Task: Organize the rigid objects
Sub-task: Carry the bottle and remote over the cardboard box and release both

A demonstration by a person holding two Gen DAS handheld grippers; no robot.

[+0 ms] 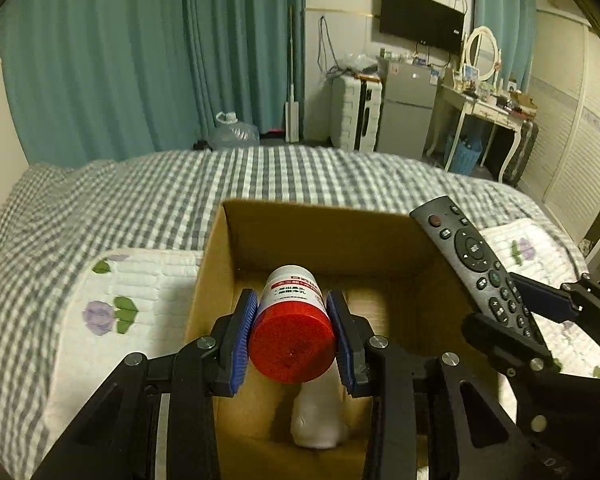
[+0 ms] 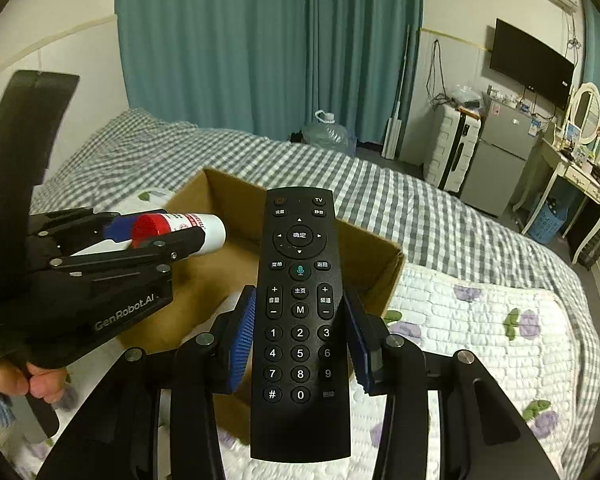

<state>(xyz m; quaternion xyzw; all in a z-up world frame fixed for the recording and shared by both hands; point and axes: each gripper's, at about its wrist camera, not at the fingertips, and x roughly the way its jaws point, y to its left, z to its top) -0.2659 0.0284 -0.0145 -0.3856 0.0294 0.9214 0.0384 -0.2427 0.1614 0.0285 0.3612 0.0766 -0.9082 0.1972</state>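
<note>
1. We hold a bottle [image 1: 294, 320] in our left gripper [image 1: 293, 336]. It sits in the lower middle of the left view. The two blue pads [image 1: 247, 334] press on its sides near the red cap, so they are clamped tight on it. The cap faces us and the white end points away.

2. We think the bottle is held this way so it can go down flat into the box [image 1: 324, 236]. The box is open on top and fills the middle of that view, right under the bottle.

3. Something white [image 1: 320, 420] already lies on the box floor, low in the picture. We cannot tell what it is.

4. We hold a remote [image 2: 300, 320] in our right gripper [image 2: 300, 336]. It stands in the middle of the right view with its buttons facing us. The pads [image 2: 242, 344] squeeze its long sides by the number keys, so these fingers are clamped too.

5. In the left view the remote [image 1: 480, 264] is at the right, above the box's right edge. We guess it waits there for its turn.

6. The box rests on a bed [image 1: 148, 200] with a checked cover. A bed is soft, so we should set things down gently or the box may tip.
</note>
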